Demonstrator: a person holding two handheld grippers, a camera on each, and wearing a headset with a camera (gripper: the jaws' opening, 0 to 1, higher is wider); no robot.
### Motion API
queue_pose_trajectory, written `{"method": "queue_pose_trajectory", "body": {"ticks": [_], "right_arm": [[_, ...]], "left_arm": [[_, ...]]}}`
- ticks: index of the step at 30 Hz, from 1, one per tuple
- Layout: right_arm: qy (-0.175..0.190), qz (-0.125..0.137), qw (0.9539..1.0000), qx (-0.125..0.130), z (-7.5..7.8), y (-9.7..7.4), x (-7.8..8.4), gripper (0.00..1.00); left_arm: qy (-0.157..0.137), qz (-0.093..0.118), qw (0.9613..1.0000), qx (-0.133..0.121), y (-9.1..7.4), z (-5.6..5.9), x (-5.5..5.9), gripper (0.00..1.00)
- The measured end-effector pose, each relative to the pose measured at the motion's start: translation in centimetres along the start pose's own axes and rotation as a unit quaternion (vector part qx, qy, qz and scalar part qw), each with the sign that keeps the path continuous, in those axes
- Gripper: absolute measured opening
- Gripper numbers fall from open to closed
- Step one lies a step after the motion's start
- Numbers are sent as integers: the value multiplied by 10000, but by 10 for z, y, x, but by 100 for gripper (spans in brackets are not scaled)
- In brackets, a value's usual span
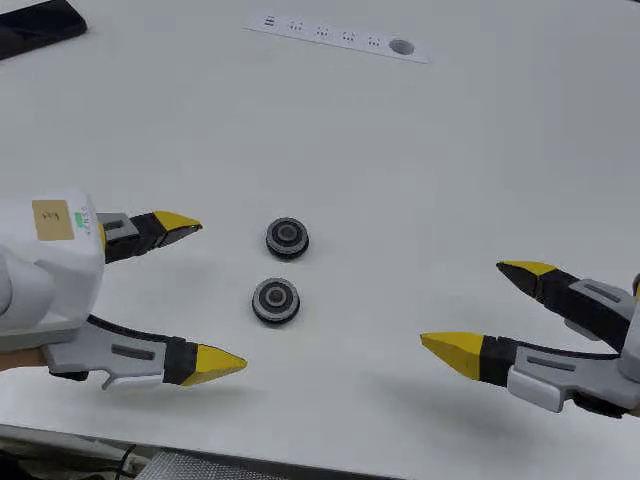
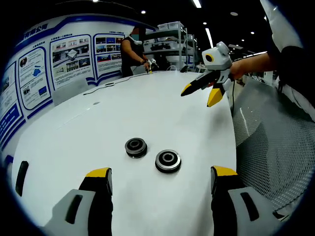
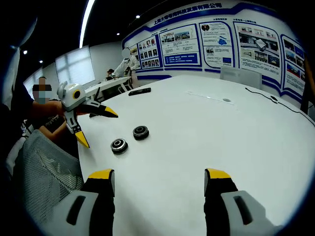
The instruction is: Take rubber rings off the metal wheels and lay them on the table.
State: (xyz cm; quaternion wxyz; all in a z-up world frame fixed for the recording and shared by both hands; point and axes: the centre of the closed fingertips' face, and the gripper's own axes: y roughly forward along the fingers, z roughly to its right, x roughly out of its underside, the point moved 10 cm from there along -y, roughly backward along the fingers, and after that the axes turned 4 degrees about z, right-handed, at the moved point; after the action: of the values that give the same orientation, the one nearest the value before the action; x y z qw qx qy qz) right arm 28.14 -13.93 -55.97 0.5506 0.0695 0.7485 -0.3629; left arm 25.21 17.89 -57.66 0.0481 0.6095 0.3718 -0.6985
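Metal wheels, two of them, lie flat in the gap between the grippers at the centre of the head view. At the left edge of that frame the left gripper point(image 1: 212, 295) hovers above the white table point(image 1: 450, 150) with its yellow-tipped jaws wide apart, gripping nothing. Just to the right of its tips are the near wheel point(image 1: 275, 300) and, slightly higher in the frame, the far wheel point(image 1: 287, 237). The two wheels are close together but not touching. Each carries a dark rubber ring point(image 1: 256, 303) around its grey hub.

At the lower right the right gripper point(image 1: 467, 304) points back toward the wheels, well apart from them. Its jaws are spread too and it grips nothing.

At the top centre of the frame a white power strip point(image 1: 338, 37) lies flat on the table. A dark flat object point(image 1: 35, 25) sits in the upper left corner.
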Motion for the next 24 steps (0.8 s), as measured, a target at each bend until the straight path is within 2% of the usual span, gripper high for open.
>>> {"method": "queue_pose_trajectory", "body": {"ticks": [7, 11, 16, 24], "right_arm": [[69, -20, 9999, -151, -5, 6, 3, 74], [99, -10, 9997, -215, -7, 11, 6, 73], [108, -69, 9995, -290, -10, 15, 13, 72], [208, -36, 9990, -386, -14, 21, 15, 71]], "left_arm": [[116, -81, 9998, 117, 10, -2, -3, 80], [81, -92, 9998, 169, 16, -3, -3, 70], [62, -107, 9998, 176, 21, -2, -2, 66], [133, -110, 9996, 223, 27, -1, -4, 50]]}}
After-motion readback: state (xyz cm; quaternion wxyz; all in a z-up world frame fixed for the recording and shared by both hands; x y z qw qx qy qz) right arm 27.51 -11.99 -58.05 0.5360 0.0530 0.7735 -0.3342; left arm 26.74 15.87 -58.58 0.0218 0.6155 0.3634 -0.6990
